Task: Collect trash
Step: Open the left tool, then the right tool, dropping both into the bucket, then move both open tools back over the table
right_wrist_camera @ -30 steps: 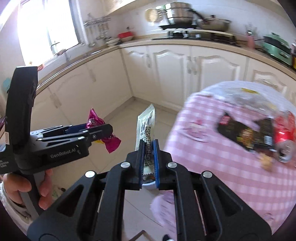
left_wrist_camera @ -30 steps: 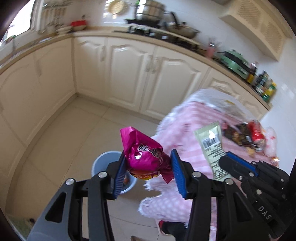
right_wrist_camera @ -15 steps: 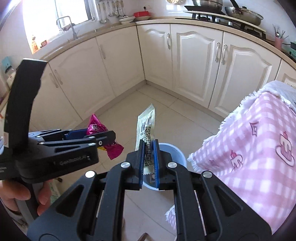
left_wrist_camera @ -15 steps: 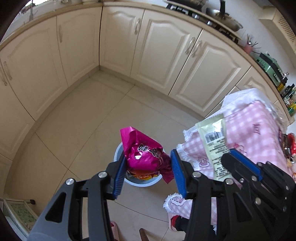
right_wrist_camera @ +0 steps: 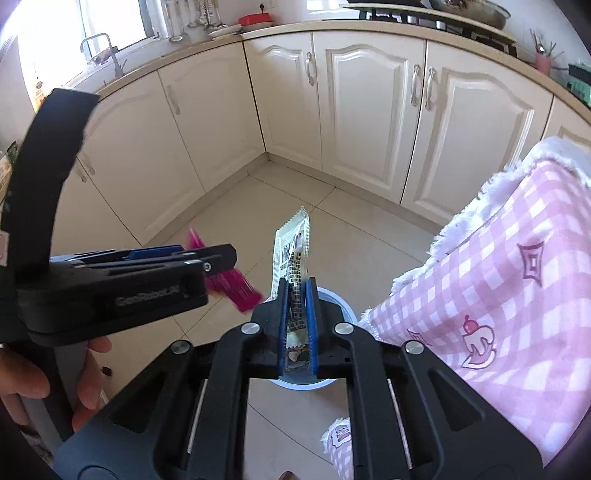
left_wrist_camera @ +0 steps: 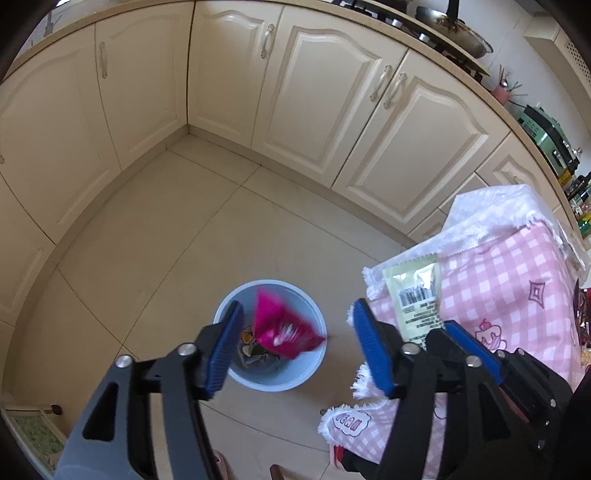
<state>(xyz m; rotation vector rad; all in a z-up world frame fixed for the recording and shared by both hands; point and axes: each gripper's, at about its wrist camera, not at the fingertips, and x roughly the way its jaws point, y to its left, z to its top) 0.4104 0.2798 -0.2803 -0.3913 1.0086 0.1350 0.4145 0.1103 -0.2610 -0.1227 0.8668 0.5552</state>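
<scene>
Dropping blurred at lower centre, one crumpled magenta snack wrapper (left_wrist_camera: 282, 330) falls free between the left gripper (left_wrist_camera: 295, 350), whose jaws have just been opening, and one round pale-blue plastic bin (left_wrist_camera: 314, 365) holding several scraps. Lower right, the right gripper (right_wrist_camera: 297, 291) pinches one pale-green foil sachet (right_wrist_camera: 291, 243) tight.

Kitchen corner: cream panelled cabinets (left_wrist_camera: 369, 122) under a beige countertop (right_wrist_camera: 369, 26), pale tiled floor (left_wrist_camera: 184, 236), a tap (right_wrist_camera: 99, 48) by a bright window (right_wrist_camera: 110, 18), a pink checked tablecloth (right_wrist_camera: 509, 295) at right
</scene>
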